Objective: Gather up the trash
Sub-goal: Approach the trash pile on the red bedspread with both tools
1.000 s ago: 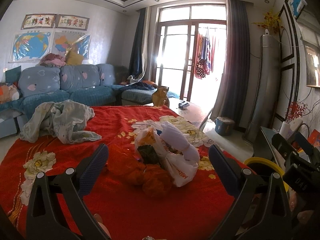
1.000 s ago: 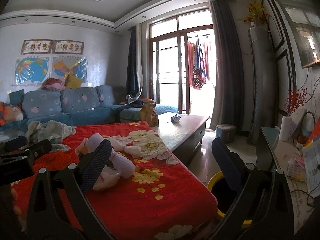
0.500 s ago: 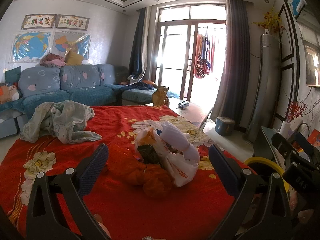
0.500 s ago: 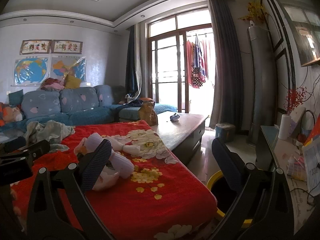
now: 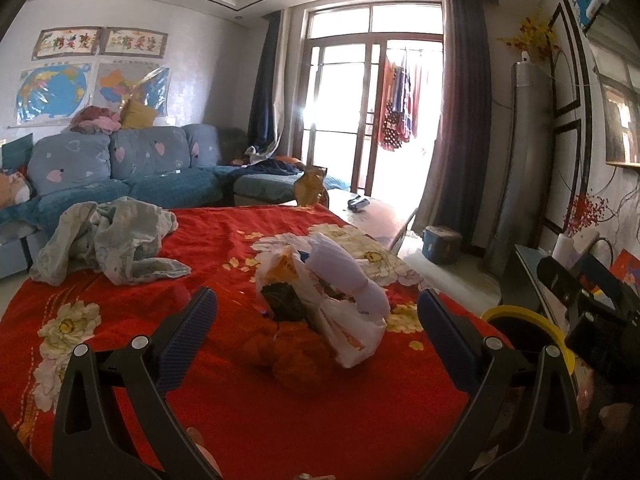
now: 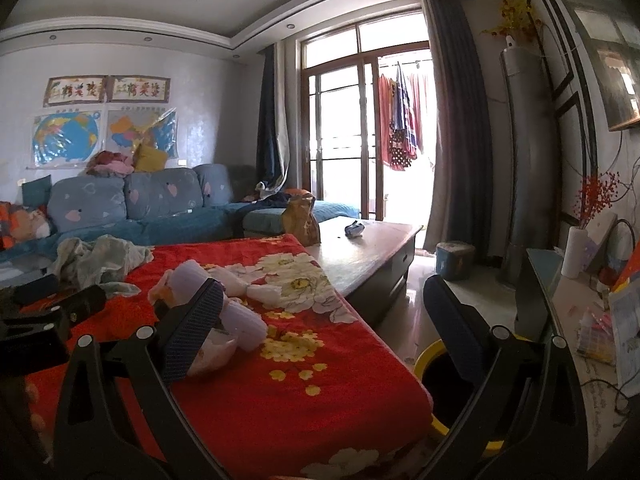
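Trash (image 5: 320, 296), a heap of white and orange plastic bags with print too small to read, is sitting on the red flowered blanket (image 5: 240, 240), right of the crumpled grey cloth (image 5: 108, 236). The left gripper (image 5: 316, 320) is hovering with fingers spread wide, framing the heap. The right gripper (image 6: 320, 320) is also gaping empty, trash by its left finger, yellow-rimmed bin (image 6: 432, 364) beyond the blanket's right edge.

Two framed scrolls (image 5: 100, 41) above the wall maps (image 5: 52, 90) carrying big red characters too blurred to read, orange print on the white plastic bag (image 5: 352, 332) illegible, nothing else readable
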`<state>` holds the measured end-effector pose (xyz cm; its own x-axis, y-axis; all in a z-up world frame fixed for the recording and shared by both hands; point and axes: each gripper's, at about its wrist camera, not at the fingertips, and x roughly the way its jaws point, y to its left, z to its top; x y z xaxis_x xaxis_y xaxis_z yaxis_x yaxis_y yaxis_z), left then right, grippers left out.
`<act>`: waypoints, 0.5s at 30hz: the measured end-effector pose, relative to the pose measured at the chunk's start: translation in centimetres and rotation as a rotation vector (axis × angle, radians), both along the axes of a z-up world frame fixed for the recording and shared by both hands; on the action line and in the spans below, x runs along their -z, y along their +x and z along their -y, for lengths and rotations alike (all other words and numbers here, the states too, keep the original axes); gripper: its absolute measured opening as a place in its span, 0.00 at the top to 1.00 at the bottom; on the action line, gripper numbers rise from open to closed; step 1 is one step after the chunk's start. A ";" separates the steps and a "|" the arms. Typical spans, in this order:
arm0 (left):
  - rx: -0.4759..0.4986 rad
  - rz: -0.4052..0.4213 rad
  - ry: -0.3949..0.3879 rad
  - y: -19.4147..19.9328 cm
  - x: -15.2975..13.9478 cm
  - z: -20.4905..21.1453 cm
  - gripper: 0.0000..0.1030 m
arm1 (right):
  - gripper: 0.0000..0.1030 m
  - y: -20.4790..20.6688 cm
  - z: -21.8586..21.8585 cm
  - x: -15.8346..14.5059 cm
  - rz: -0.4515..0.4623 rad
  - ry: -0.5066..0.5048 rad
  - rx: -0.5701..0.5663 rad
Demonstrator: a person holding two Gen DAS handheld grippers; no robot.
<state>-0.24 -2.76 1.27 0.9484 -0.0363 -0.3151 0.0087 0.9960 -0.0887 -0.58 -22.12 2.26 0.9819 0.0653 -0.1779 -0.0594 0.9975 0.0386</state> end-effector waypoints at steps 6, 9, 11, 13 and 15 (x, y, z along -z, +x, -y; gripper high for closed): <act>0.018 -0.017 0.001 1.5 1.1 0.4 0.06 | 0.10 1.1 1.7 0.0 -0.021 0.033 0.033; 0.025 -0.022 -0.009 2.3 1.2 0.6 0.06 | 0.10 1.5 2.5 -0.2 -0.021 0.046 0.045; 0.022 -0.026 -0.020 3.1 1.2 0.6 0.06 | 0.10 2.1 2.8 -0.3 -0.021 0.050 0.047; 0.013 -0.030 -0.035 4.0 1.1 0.3 0.06 | 0.10 3.0 3.3 -0.4 -0.041 0.068 0.043; 0.005 -0.034 -0.051 5.0 1.1 -0.2 0.06 | 0.10 4.1 3.4 -0.4 -0.066 0.071 0.019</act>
<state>4.73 -2.60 0.16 0.9368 -0.0578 -0.3450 0.0098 0.9902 -0.1393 3.50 -25.49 2.67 0.9694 0.0616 -0.2378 -0.0355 0.9930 0.1126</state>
